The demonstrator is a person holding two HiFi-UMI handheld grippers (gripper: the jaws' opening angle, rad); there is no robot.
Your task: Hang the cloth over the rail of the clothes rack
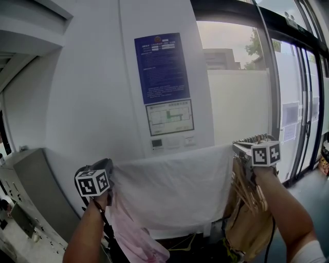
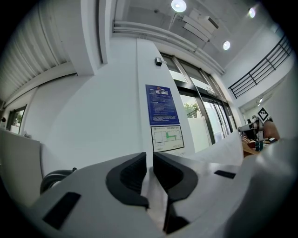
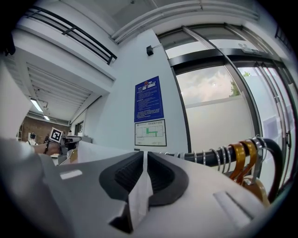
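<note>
My left claw (image 2: 150, 179) is clamped on one top corner of the white cloth (image 1: 175, 190) and my right claw (image 3: 145, 174) is pinched on the other, a thin fold of fabric standing between each pair of pads. The cloth is stretched wide between them and hangs down flat in front of the white wall (image 1: 87, 102). Its right corner is just beside the dark rail (image 3: 209, 158), where metal hooks crowd together above the wooden hangers (image 1: 247, 195) (whether the top edge already lies on the rail I cannot tell). A pink garment (image 1: 131, 231) droops below my left arm. On the wall above the cloth is a blue notice (image 1: 162, 67) with a framed floor plan (image 1: 169, 117) under it. To the right are tall glass doors (image 1: 298, 102) with daylight, a tree and a building beyond. A grey cabinet (image 1: 36, 180) stands at the far left, and round ceiling lights (image 2: 178, 5) shine high overhead.
</note>
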